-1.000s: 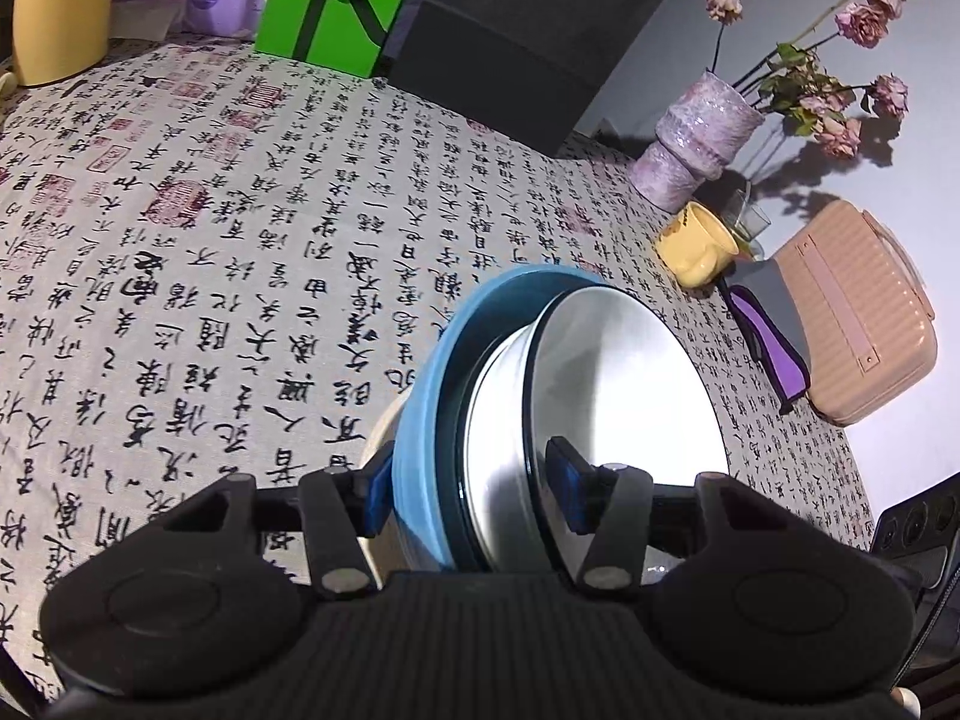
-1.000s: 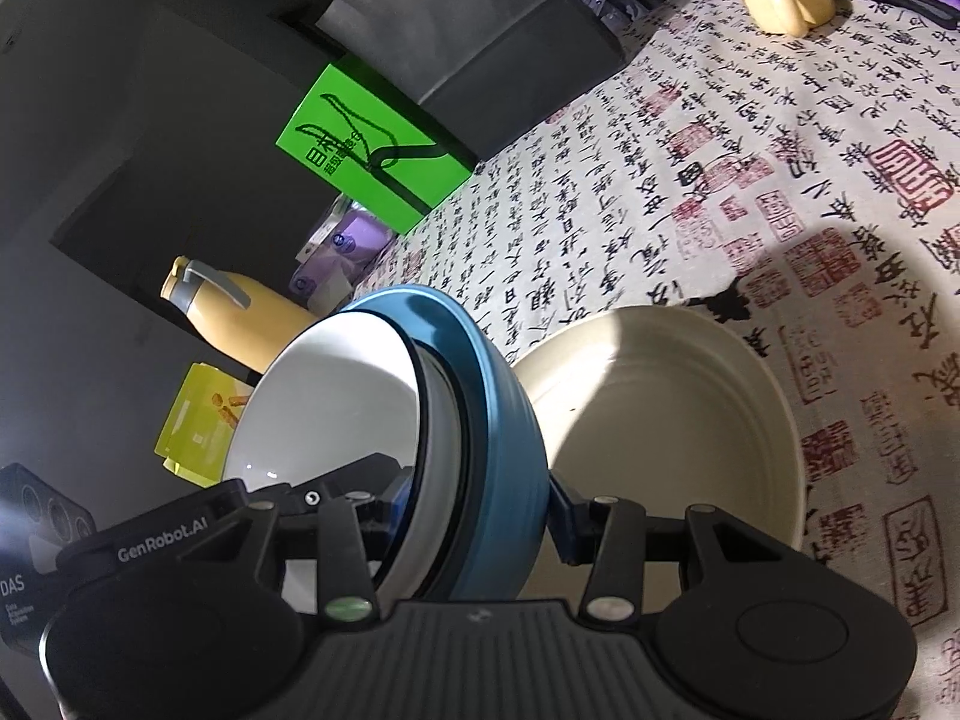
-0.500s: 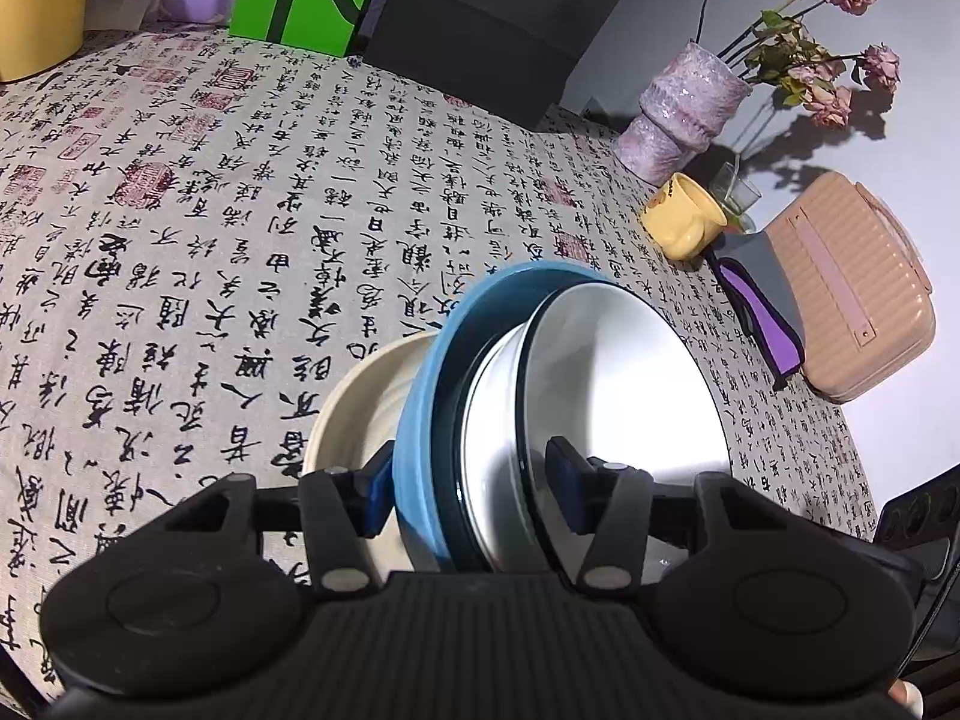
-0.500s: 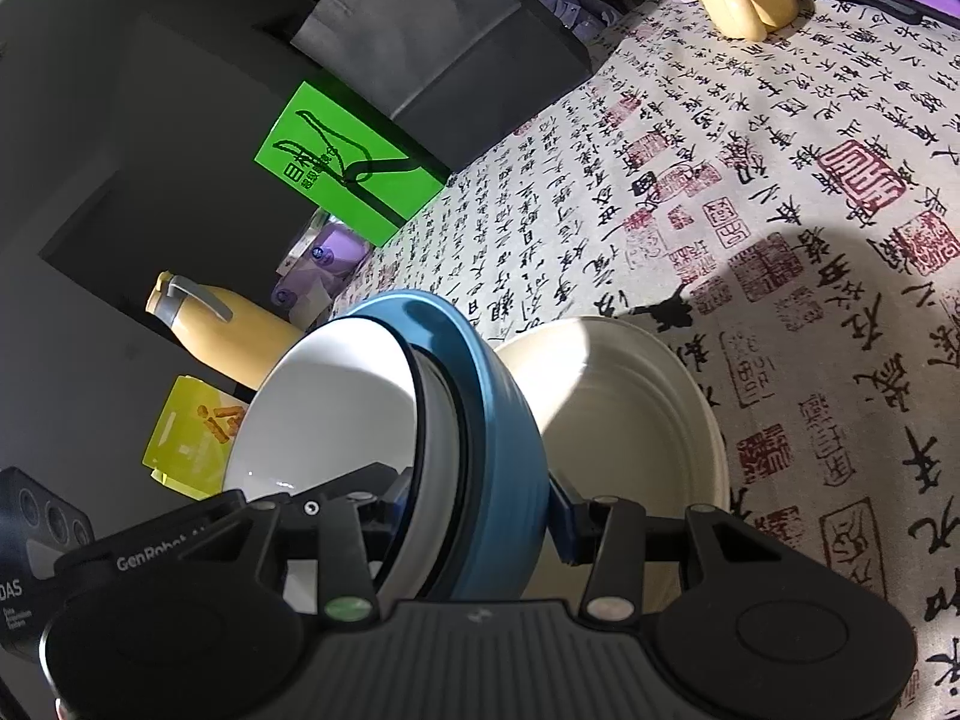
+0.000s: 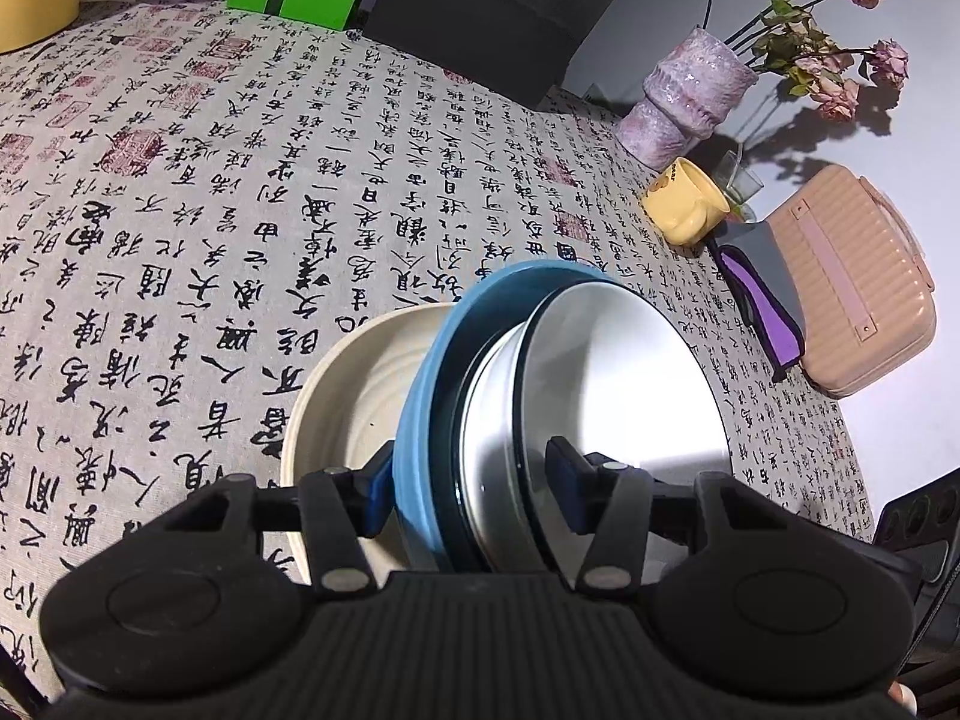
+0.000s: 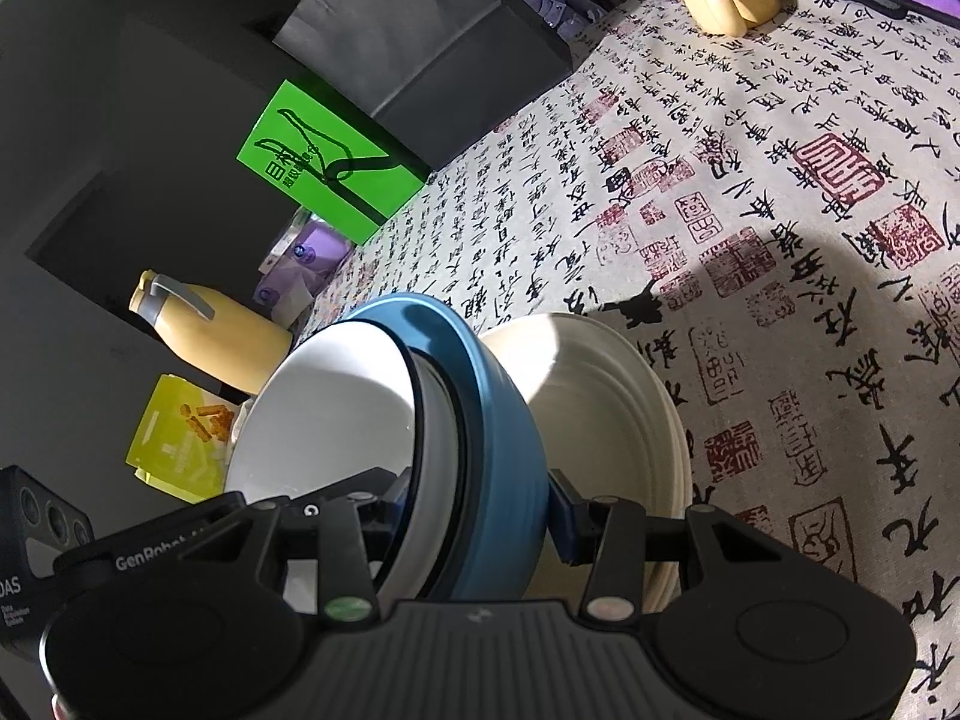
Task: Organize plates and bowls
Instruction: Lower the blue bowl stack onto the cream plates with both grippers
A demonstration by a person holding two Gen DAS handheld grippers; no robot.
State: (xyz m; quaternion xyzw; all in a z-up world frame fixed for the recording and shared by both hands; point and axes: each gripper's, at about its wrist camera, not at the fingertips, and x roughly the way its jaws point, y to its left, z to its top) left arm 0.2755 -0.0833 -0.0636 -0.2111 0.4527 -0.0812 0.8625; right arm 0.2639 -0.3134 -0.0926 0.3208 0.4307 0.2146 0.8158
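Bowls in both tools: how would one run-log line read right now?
left tool: shut on stack | right tool: shut on stack | stack: blue bowl, white bowl nested, on edge | below: cream ribbed plate

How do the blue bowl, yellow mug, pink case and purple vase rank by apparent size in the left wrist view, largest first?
1. blue bowl, though it is nearest the camera
2. pink case
3. purple vase
4. yellow mug

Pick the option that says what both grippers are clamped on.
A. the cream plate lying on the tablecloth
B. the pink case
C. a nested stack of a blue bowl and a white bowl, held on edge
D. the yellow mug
C: the left gripper and the right gripper each close on the blue bowl with the white bowl nested inside, above the cream plate.
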